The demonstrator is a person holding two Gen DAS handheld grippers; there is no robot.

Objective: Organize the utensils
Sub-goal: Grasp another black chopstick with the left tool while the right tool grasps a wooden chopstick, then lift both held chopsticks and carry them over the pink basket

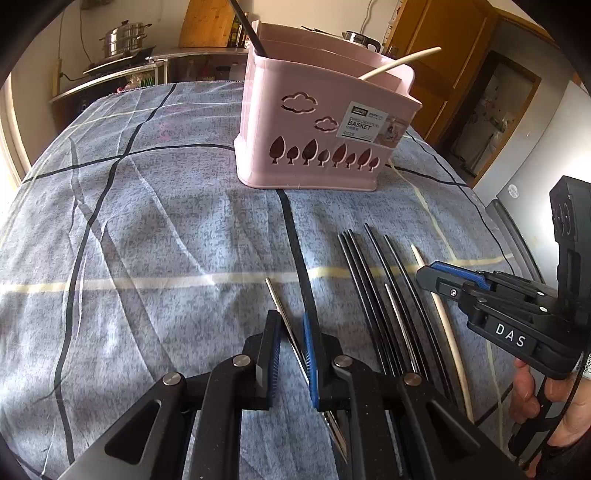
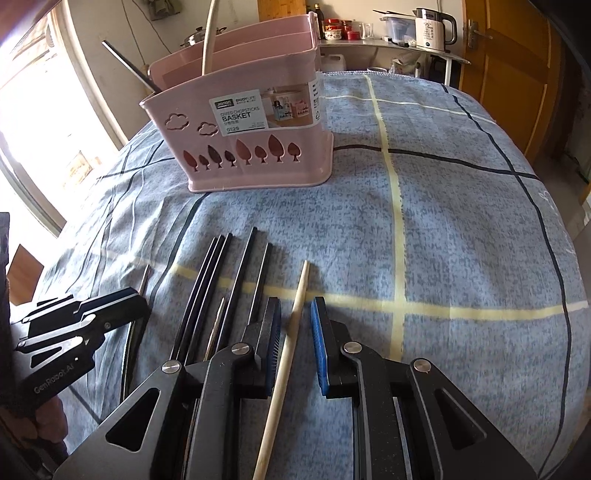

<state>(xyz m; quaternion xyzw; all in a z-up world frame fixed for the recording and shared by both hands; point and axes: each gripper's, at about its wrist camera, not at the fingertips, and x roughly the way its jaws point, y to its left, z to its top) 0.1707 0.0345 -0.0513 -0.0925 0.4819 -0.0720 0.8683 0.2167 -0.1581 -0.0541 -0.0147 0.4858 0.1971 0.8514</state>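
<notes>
A blue-grey checked cloth [image 1: 147,229] with dark and cream lines covers the worktop, creased on its left side. A pink basket [image 1: 317,122] stands upright toward the far edge, with a black chopstick [image 1: 249,27] and a pale one [image 1: 399,62] leaning out of it. Nearer, black chopsticks [image 1: 373,280] lie side by side on the cloth. The left claw [image 1: 291,350] is narrow around a metal chopstick [image 1: 282,314]. The right claw [image 2: 295,343] is narrow around a wooden chopstick [image 2: 291,332]; whether its pads press, I cannot tell. Behind stand a steel pot [image 1: 123,37], a kettle [image 2: 432,29] and a wooden door [image 2: 517,74].
</notes>
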